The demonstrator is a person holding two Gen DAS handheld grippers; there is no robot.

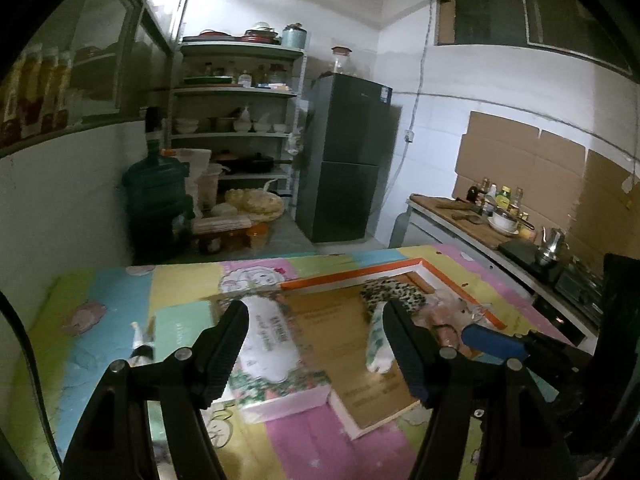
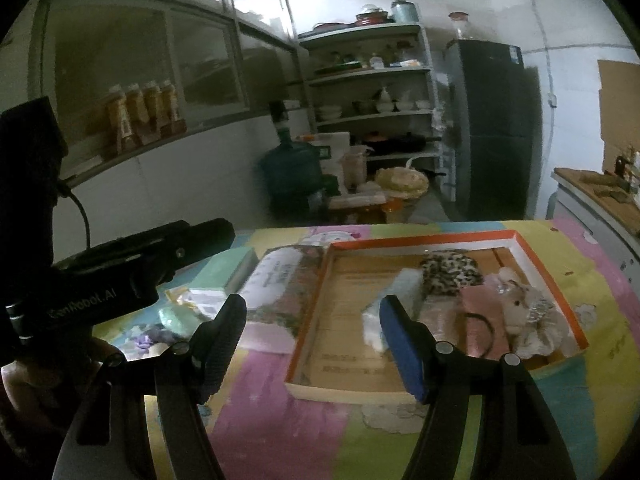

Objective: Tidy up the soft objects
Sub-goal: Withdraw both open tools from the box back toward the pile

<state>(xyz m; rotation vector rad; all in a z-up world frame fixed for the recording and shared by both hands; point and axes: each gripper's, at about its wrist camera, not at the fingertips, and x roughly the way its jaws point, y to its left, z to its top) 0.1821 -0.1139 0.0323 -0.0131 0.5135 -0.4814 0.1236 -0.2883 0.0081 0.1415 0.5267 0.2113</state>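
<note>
Tablecloth (image 2: pixel 280 420): pastel patchwork with cartoon figures, spread beneath both claws.

Orange-rimmed box tray (image 2: pixel 516 236): lay ahead of both claws, its long axis running away from the right claw. It held the soft goods.

Floral box lid (image 1: pixel 280 384): lay just beside the tray, ahead of the left claw; its white label bore writing too blurred to read.

Soft goods, inside the tray: leopard-print pouch (image 2: pixel 450 270) toward the far end; pink cloth (image 2: pixel 480 312) and plush toy (image 2: pixel 520 304) to the right of the right claw's line; white patterned sock (image 1: pixel 378 344) nearest, its long axis running toward the left claw, just inside that claw's right finger.

Left gripper (image 1: pixel 316 356): jaws spread wide, nothing held. Judged nearer the sock.

Right gripper (image 2: pixel 314 344): jaws spread wide, nothing held.

Legible writing: "GenRobot.AI", apparently, on the left gripper's body.
</note>
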